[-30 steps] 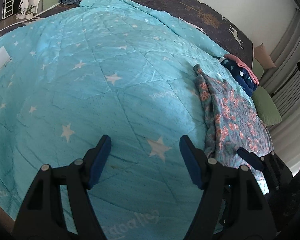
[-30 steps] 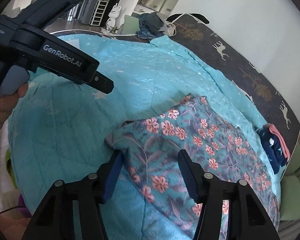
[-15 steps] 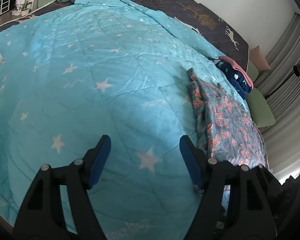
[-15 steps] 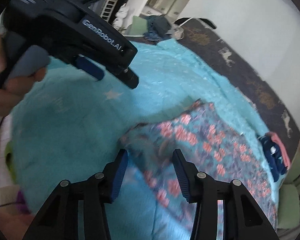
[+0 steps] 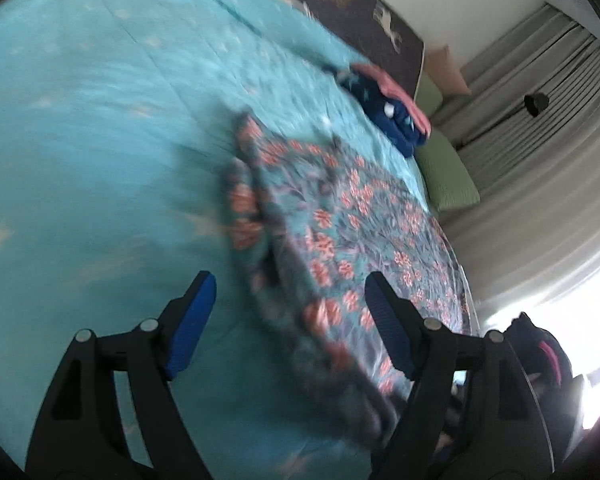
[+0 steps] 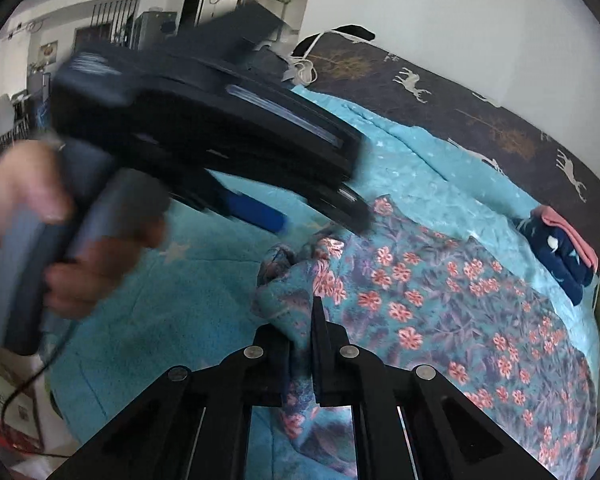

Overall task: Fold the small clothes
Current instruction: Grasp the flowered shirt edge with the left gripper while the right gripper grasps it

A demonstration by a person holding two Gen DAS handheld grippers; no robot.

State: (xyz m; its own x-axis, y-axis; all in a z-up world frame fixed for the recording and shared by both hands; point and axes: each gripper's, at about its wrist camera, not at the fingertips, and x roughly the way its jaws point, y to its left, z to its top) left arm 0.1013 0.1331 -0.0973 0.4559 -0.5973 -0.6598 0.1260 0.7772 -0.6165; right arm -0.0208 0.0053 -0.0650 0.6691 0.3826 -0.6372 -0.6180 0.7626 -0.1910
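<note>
We are seeing right claw [image 6: 300, 344] clamping floral garment [image 6: 440, 300] edge | left claw [image 5: 288, 324] gaping apart, hovering above garment | bed [image 5: 80, 140] lying underneath

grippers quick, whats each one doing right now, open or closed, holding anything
Left gripper: open, holding nothing, over the floral garment.
Right gripper: closed on the floral garment's near edge.

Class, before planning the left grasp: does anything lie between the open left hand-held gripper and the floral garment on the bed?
Nothing visible does. The left hand-held gripper is open just above the floral garment, whose edge shows between its fingers. The right hand-held gripper already pinches a corner.
</note>
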